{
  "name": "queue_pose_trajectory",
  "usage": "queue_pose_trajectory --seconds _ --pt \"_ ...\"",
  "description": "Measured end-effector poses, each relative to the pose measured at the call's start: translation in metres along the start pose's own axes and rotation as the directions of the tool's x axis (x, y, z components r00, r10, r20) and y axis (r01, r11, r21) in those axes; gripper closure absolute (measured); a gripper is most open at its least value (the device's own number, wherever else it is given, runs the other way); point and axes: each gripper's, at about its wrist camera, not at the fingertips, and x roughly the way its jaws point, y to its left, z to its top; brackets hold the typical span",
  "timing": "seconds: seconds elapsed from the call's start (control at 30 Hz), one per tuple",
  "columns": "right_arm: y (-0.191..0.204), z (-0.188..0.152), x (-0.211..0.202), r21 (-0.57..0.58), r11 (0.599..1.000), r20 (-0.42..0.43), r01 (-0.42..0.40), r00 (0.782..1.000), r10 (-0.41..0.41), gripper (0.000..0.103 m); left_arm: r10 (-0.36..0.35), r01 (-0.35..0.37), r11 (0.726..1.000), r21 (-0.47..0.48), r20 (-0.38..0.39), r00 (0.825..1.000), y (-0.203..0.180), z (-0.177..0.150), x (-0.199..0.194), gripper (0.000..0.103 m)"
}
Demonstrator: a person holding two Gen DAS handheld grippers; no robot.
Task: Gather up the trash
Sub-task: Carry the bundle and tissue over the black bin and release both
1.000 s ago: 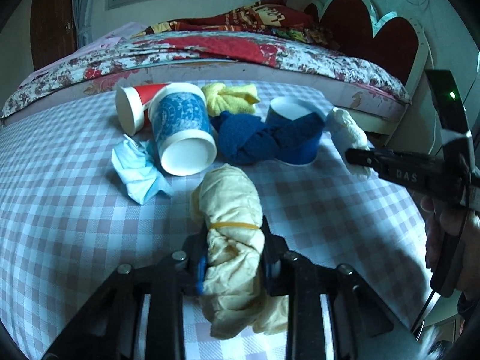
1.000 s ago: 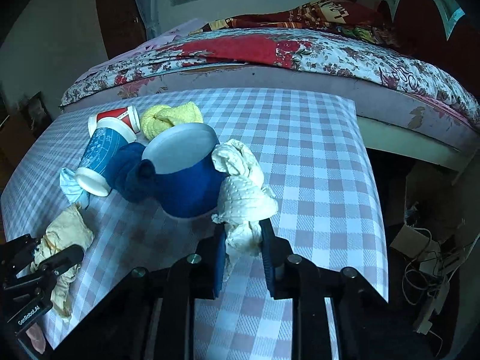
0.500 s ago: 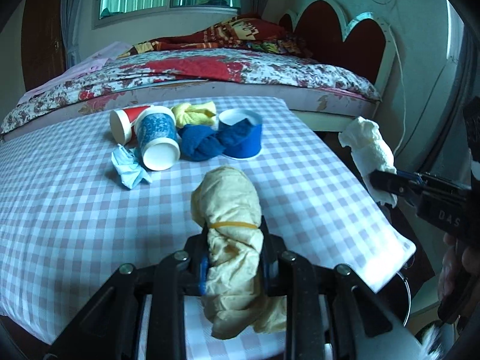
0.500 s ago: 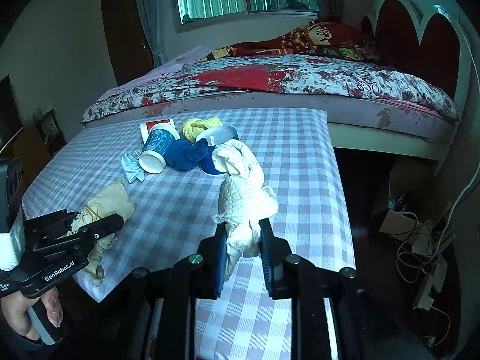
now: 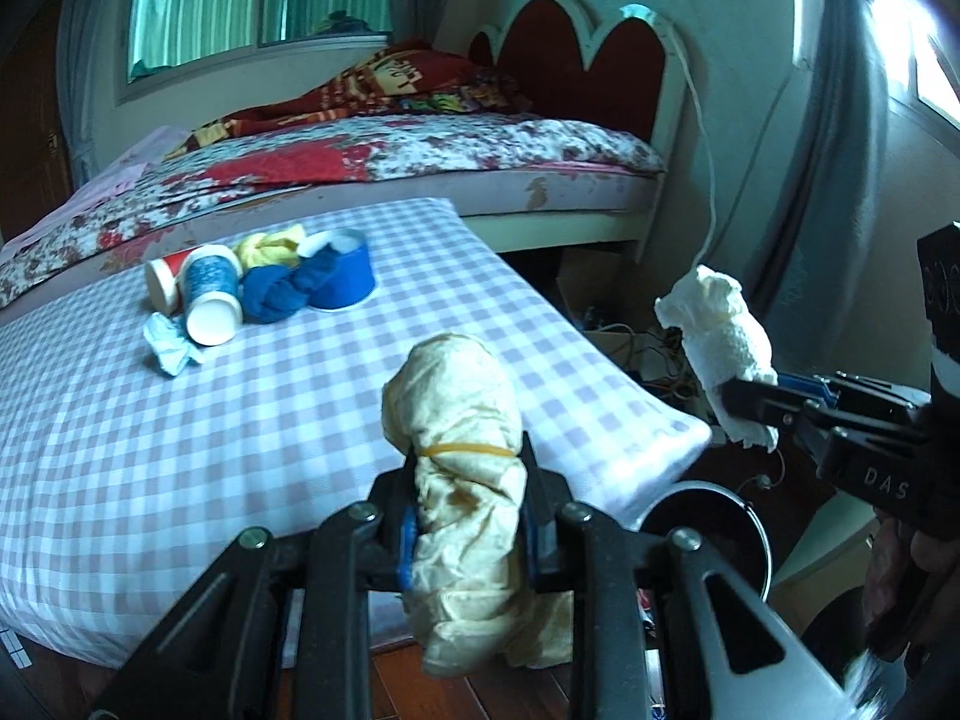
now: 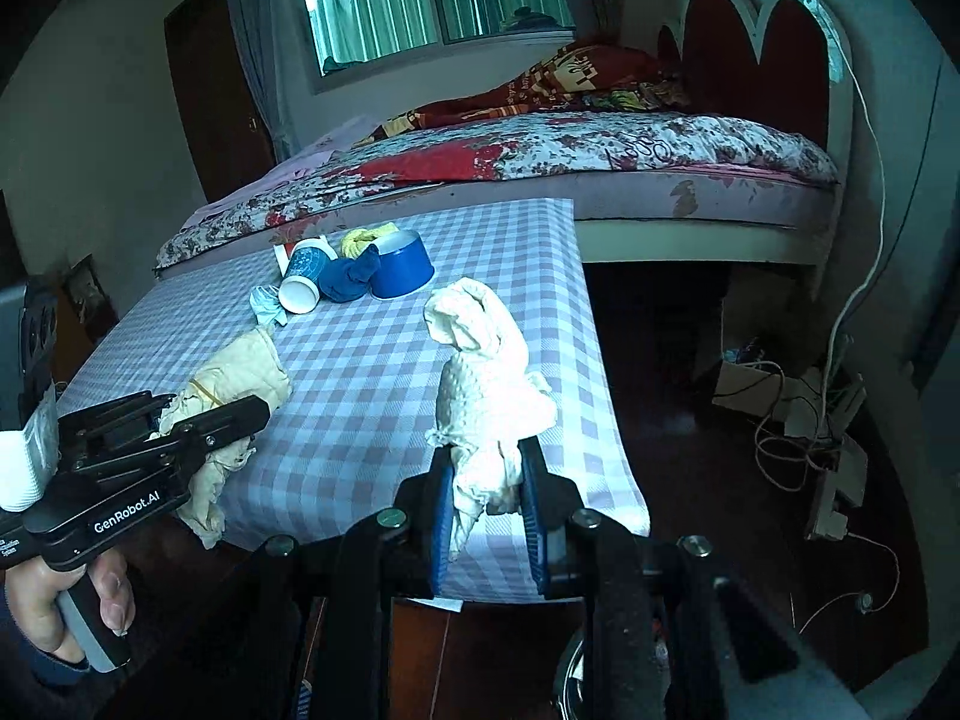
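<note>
1. The left claw is clamped on a yellowish wad bound with a rubber band; the wad stands up out of the jaws, long axis roughly in line with the fingers, with its loose tail hanging below them
2. The right claw is clamped narrow on a white paper wad, which likewise rises upright between the blue pads
3. Both claws are off the near corner of the checked surface, over the wooden floor, each with its load clear of the cloth
4. The relation that matters: a dark round bin sits on the floor just past the corner of the surface, below and to the right of the left claw, and below the right claw as the left camera shows it. In the right camera only an arc of its rim shows at the bottom edge, almost under the claw
5. Judged from that, the right claw is nearer the bin and looks better placed to drop first; the left would have to swing right and down
6. Still on the surface, well apart from both claws: two tipped paper cups, a blue cloth, a blue bowl, a yellow wad and a pale blue scrap
</note>
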Motion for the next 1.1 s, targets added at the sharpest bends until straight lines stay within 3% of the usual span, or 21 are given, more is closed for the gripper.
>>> queue_pose_trajectory --seconds 0.67,1.1 --pt "-0.077 -0.063 -0.069 0.124 0.982 -0.005 0.143 0.990 -0.143 0.082 -0.173 0.180 0.971 0.158 -0.059 0.983 -0.119 -0.020 0.013 0.077" --pt "-0.133 -0.119 -0.070 0.152 0.967 -0.137 0.203 0.974 -0.183 0.082 -0.285 0.339 0.911 0.233 -0.238 0.928 -0.186 -0.055 0.057 0.077"
